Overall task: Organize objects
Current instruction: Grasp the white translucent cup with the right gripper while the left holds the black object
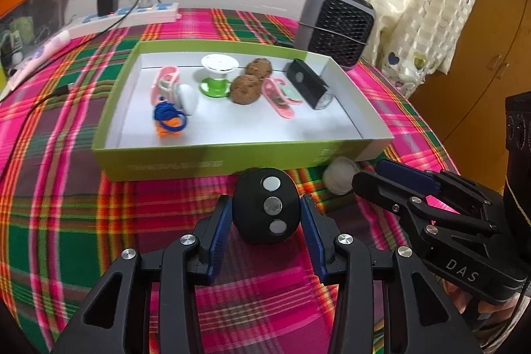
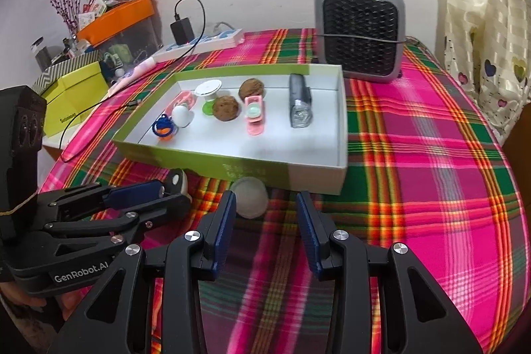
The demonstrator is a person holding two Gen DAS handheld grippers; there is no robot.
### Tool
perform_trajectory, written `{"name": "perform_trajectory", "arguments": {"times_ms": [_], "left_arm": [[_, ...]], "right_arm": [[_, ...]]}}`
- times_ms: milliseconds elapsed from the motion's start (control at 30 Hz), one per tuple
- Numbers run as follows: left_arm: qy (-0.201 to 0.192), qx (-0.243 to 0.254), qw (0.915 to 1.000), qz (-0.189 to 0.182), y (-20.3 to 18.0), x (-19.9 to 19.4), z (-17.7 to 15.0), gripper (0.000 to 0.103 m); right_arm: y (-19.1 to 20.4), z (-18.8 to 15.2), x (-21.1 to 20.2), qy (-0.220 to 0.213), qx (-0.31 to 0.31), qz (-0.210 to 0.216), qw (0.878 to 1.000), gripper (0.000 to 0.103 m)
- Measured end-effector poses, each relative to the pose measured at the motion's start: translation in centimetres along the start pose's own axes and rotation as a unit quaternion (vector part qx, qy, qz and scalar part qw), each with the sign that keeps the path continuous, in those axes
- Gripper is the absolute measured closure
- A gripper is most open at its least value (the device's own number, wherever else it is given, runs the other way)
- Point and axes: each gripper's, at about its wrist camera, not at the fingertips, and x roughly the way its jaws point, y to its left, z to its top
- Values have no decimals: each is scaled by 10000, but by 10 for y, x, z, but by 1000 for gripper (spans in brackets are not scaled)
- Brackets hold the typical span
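Note:
My left gripper (image 1: 266,211) is shut on a black oval remote (image 1: 266,208) with three round buttons, held just in front of the green box (image 1: 232,160). My right gripper (image 2: 265,208) is open; a white round lid (image 2: 249,197) lies between its fingertips, against the box's near wall (image 2: 252,170). The lid also shows in the left wrist view (image 1: 339,178). The box holds an orange toy with blue cord (image 1: 169,119), a white ball (image 1: 186,98), two pink clips (image 1: 278,98), two brown cookies (image 1: 245,89), a green-white spool (image 1: 217,73) and a black flashlight (image 1: 308,84).
A grey fan heater (image 2: 360,32) stands behind the box at the right. A white power strip with a black charger (image 2: 199,40) lies at the back left. A yellow-green box (image 2: 74,102) sits off the table's left edge. Plaid cloth (image 2: 415,155) covers the table.

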Motion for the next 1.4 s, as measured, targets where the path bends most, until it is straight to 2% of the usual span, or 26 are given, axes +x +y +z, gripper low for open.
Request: {"name": "perform_trajectory", "arguments": {"times_ms": [467,1033,1300,1400], "left_arm": [[-66,-68,9999,70,11,-3,-1,63],[-107,49,9998,188,7,-2,-1,63],[-111,68,9997,207,6,-2,-1,63],[-109,62,9997,202,6,-2,-1,63]], "right_arm": [[9,2,21,271,-37,-42,9996,64],[13,5,24,284,-92,-200,9994,64],[9,4,24,267,0,-195,9995,73],[9,4,24,266,-2,-190,9995,73]]}}
